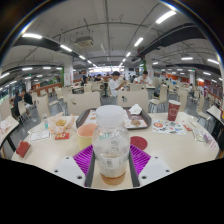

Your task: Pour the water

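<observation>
1. The tool [111, 165] is up over the near edge of a pale worktop [170, 150], and a clear plastic bottle [111, 140] stands upright between its two fingers.
2. Both purple pads [84, 157] sit tight against the bottle's lower sides, one left and one right; the fingers are closed in on it, with no gap showing on either side.
3. The bottle's white cap [111, 110] is on, and the clear body rises well above the fingertips.
4. Just beyond the bottle, a pink bowl [88, 130] sits a little to the left, and a red lid or dish [139, 142] peeks out to the right, close beside the bottle.
5. Further back, a dark tray [133, 121] carries food, with a white tissue box [135, 108] behind it.
6. To the left, a red fries carton [61, 127] stands among papers; to the right, a red cup [173, 109] stands near the far edge, well apart from the bottle.
7. Small items cluster along the right side of the worktop [163, 126]; the bare stretch is the strip nearest the fingers on either side.
8. Beyond the worktop's far edge, rows of tables and chairs fill a hall, and a person in white [116, 84] stands in the distance.
</observation>
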`<state>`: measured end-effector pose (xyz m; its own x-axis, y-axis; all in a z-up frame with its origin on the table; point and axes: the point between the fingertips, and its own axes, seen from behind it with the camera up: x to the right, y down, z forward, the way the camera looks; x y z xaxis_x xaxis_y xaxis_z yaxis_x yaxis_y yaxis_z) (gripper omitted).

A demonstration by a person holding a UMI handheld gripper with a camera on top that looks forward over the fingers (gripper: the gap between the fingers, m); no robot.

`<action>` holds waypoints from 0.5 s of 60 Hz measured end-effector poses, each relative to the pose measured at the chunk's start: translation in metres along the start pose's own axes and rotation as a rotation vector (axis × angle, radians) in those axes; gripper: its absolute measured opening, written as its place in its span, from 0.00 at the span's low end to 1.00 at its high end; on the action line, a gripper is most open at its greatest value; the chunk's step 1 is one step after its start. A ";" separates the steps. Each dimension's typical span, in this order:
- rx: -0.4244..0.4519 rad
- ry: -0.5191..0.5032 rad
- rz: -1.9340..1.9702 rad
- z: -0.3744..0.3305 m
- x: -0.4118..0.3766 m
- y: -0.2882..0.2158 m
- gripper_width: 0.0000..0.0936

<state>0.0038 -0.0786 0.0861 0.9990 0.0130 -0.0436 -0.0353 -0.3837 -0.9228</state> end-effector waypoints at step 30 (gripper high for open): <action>0.014 0.238 -0.484 0.006 0.048 -0.106 0.45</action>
<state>0.0557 -0.0323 0.1794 0.8799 -0.0247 0.4745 0.4322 -0.3730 -0.8210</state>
